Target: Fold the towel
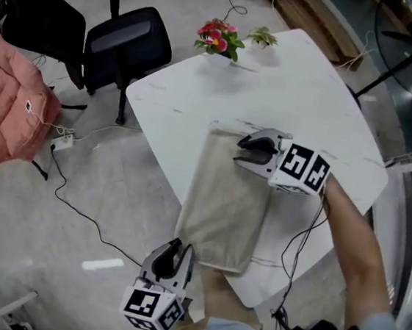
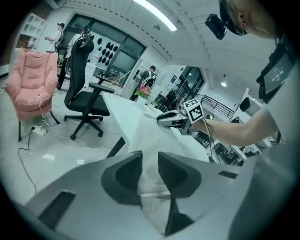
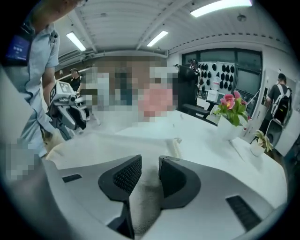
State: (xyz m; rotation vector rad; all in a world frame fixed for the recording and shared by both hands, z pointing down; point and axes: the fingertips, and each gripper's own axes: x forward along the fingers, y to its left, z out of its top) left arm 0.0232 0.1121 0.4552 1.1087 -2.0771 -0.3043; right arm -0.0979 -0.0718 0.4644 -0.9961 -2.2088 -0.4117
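Observation:
A beige towel (image 1: 228, 200) lies flat as a long rectangle on the white table (image 1: 297, 82), its near end at the table's front edge. My right gripper (image 1: 246, 152) hovers over the towel's far right corner, jaws apart, nothing pinched; in the right gripper view the towel (image 3: 117, 147) shows below the gap of that gripper (image 3: 150, 164). My left gripper (image 1: 174, 249) sits just off the towel's near left corner. In the left gripper view its jaws (image 2: 150, 159) stand apart with the towel (image 2: 140, 126) beyond them, not gripped.
A pot of pink flowers (image 1: 219, 40) and a small plant (image 1: 261, 36) stand at the table's far edge. A black office chair (image 1: 124, 44) and a pink padded chair (image 1: 7, 97) are left of the table. Cables (image 1: 76, 205) trail on the floor.

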